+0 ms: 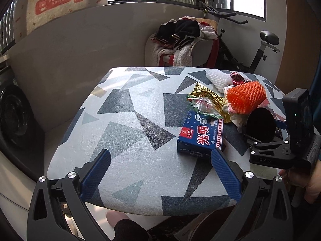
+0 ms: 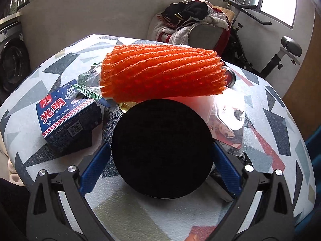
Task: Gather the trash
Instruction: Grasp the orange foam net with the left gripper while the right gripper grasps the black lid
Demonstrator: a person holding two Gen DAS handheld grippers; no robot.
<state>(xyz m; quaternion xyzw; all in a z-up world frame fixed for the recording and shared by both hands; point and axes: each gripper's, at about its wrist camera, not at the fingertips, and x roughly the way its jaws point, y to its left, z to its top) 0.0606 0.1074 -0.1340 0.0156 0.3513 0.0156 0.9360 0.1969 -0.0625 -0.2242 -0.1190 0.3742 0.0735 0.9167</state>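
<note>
orange foam netting [image 2: 162, 72] lies among wrappers on the patterned surface [image 1: 128, 132], behind a black disc [image 2: 162, 148] framed by the right gripper's [image 2: 162, 160] spread fingers; the left gripper [image 1: 160, 172] gapes, empty, near a blue carton [image 1: 200, 134].

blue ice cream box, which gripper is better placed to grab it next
Left. The left gripper is open and empty, its right fingertip beside the blue ice cream box. The right gripper already straddles a black disc.

Table [image 1: 128, 132], trash at its right side.
Blue box [image 1: 200, 135]; gold wrapper [image 1: 210, 98]; orange net [image 1: 245, 97]; white net [image 1: 218, 78]; black disc [image 1: 260, 125]. Left gripper [image 1: 160, 172] spread, empty.
</note>
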